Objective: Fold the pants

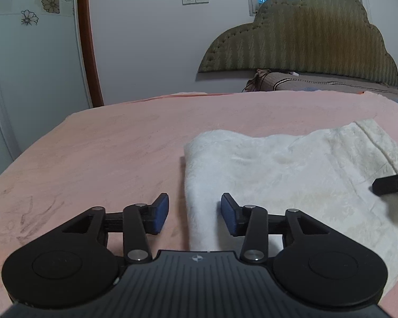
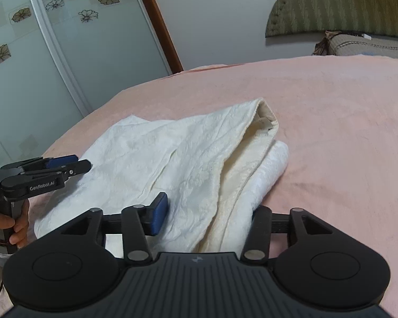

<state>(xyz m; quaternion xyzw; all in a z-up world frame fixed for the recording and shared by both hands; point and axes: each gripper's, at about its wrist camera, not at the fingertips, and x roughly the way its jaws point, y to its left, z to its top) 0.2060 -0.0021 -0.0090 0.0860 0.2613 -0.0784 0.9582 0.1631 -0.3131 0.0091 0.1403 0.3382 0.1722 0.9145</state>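
The white fleece pants (image 1: pixel 286 175) lie folded on the pink bed; they also show in the right wrist view (image 2: pixel 172 156), with the waistband opening (image 2: pixel 265 116) at the far end. My left gripper (image 1: pixel 195 213) is open, its jaws straddling the pants' left folded edge. My right gripper (image 2: pixel 207 214) is open around the near edge of the pants; cloth lies between the jaws and hides the right fingertip. The left gripper (image 2: pixel 66 167) also shows from the right wrist view, at the pants' left side. A right gripper finger (image 1: pixel 392 182) shows in the left view.
The pink blanket (image 1: pixel 106 153) covers the bed. A green padded headboard (image 1: pixel 305 34) and a brown pillow (image 1: pixel 318 83) are at the far end. A sliding wardrobe door with flower prints (image 2: pixel 39 39) stands beyond the bed's left edge.
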